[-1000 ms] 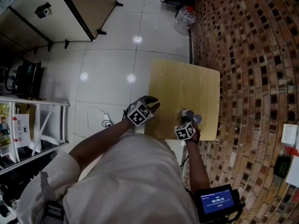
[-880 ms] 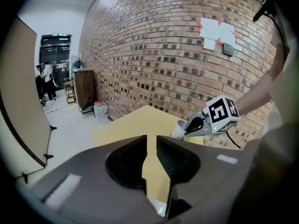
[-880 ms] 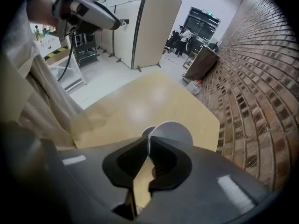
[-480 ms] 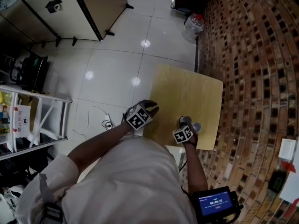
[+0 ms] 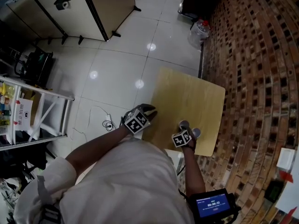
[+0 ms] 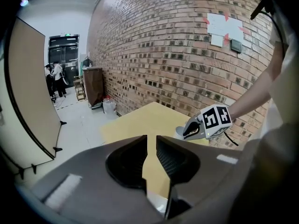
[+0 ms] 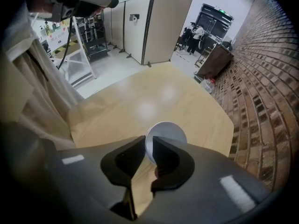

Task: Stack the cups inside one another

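**Cup rim between opening jaws near the bench's front edge**

In the right gripper view only the upper part of the white cup (image 7: 167, 132) is seen. Its lower part is covered by the right hand-held gripper (image 7: 149, 149), and it cannot be told whether other cups sit inside it. The cup's wall at 9 o'clock is caught between the jaws, which are opening around it.

In the head view the cup is reduced to small pale shapes beside that gripper, too small to be separated. They are found toward 6 o'clock on the bench (image 5: 187, 92), close to its near edge. That edge is partly cut off by the person's torso (image 5: 126, 181).

The left hand-held gripper (image 6: 151, 146) is held at the bench's 9 o'clock edge, its jaws slightly parted with nothing between them.

Bare wood is left from the cup toward 12 o'clock. The bench is bordered by a brick wall (image 5: 261, 78) at 3 o'clock and by tiled floor (image 5: 117, 73) at 9 o'clock.
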A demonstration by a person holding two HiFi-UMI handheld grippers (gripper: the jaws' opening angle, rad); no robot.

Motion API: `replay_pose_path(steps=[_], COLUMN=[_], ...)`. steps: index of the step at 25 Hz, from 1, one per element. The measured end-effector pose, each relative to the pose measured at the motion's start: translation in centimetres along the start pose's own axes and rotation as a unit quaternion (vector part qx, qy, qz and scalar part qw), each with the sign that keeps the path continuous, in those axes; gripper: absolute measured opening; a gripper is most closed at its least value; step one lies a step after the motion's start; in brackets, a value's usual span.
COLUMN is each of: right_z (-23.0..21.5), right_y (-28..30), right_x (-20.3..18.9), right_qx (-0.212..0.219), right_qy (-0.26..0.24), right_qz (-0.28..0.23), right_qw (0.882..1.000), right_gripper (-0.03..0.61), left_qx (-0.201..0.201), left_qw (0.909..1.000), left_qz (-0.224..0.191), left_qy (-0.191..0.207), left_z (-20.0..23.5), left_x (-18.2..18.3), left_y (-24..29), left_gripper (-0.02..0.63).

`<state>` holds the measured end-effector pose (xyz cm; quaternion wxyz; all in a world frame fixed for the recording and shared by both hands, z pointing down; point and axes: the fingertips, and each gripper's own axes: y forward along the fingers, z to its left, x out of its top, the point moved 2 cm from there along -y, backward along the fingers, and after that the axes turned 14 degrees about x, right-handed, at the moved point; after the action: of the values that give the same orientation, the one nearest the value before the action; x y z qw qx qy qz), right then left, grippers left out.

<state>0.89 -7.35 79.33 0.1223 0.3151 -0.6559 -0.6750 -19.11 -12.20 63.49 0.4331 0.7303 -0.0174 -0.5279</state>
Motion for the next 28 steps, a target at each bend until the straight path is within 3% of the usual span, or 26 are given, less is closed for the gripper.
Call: replay_pose_path(steps=[8, 18, 28], right_z=[1.2, 1.2, 0.5], right_y=[-0.3, 1.2, -4.0], right_x=[0.4, 0.2, 1.5], right_qx=[-0.007, -0.007, -0.047], right_qy=[-0.032, -0.014, 0.035], right_qz=[-0.009, -0.005, -0.089], right_qw=[0.999, 1.0, 0.994], right_gripper=[0.058, 0.058, 0.058], left_qx=[0.006, 0.003, -0.016], left_qw=[1.0, 0.9999, 0.9997], left_qz=[0.005, 0.008, 0.0], left_qy=[0.0, 0.005, 0.017], left_z=[-0.3, -0.8, -1.8], left_x=[-0.4, -0.6, 1.1], left_y=[-0.3, -0.8, -0.3], left_gripper=[0.081, 0.081, 0.081])
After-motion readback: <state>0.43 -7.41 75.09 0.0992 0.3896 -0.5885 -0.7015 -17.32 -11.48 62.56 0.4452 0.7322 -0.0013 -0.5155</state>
